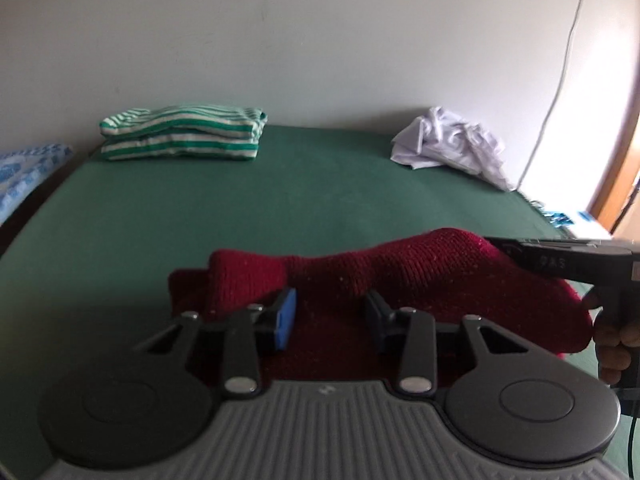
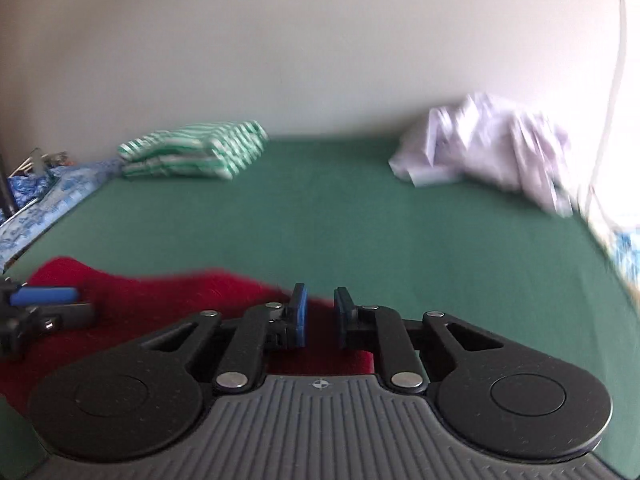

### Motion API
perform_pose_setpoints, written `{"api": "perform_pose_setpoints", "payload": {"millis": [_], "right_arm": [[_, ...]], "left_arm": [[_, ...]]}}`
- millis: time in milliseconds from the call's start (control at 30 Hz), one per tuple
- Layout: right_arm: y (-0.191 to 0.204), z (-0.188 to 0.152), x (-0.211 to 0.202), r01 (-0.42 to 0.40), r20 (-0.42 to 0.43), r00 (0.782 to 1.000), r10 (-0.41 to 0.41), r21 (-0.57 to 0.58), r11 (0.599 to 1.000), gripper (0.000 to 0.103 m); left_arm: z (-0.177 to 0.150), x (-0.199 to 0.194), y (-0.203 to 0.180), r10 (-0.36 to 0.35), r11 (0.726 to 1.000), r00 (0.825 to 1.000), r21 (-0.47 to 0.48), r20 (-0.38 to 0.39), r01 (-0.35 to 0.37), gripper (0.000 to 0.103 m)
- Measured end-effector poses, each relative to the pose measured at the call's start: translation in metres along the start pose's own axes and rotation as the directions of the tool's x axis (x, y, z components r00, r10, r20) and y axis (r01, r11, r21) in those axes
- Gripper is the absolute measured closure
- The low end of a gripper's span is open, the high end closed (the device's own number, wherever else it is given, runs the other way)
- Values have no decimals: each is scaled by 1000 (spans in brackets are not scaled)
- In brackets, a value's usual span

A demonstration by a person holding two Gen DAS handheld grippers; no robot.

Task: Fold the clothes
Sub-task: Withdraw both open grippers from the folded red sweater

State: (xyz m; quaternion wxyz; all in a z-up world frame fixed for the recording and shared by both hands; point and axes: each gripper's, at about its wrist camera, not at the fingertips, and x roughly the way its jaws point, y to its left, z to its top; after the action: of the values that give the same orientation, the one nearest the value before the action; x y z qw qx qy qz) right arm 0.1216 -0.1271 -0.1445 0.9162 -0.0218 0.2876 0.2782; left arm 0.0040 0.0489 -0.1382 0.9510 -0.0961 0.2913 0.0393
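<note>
A dark red knitted garment [image 1: 400, 276] lies bunched near the front of the green-covered surface [image 1: 280, 200]. My left gripper [image 1: 330, 316] hovers over its left part. The jaws stand apart, red knit shows in the gap, and neither pad presses on it. In the right wrist view my right gripper [image 2: 321, 316] sits over the garment's right edge [image 2: 160, 300]. Its blue pads [image 2: 299, 316] leave a narrow gap with nothing pinched in it. A hand [image 1: 616, 340] holds the right tool's black body [image 1: 568, 264] at the garment's right end.
A folded green-and-white striped garment [image 1: 180, 136] sits at the back left by the wall. A crumpled white garment [image 1: 448, 144] lies at the back right. Blue patterned cloth [image 1: 28, 176] borders the left edge. A cable [image 1: 560, 60] hangs down the wall on the right.
</note>
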Motion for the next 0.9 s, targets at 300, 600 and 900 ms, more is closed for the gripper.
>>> {"api": "perform_pose_setpoints", "payload": {"millis": [300, 600, 900], "right_arm": [[33, -36, -18, 103, 79, 992, -96, -84, 991, 88], [38, -48, -42, 95, 106, 991, -78, -160, 983, 85], [38, -26, -87, -109, 113, 986, 119, -94, 990, 80]], "left_arm": [[4, 13, 9, -54, 993, 999, 102, -1, 54, 57], [5, -10, 8, -72, 992, 997, 102, 33, 68, 59], [-20, -49, 12, -32, 999, 999, 23, 28, 31, 35]]}}
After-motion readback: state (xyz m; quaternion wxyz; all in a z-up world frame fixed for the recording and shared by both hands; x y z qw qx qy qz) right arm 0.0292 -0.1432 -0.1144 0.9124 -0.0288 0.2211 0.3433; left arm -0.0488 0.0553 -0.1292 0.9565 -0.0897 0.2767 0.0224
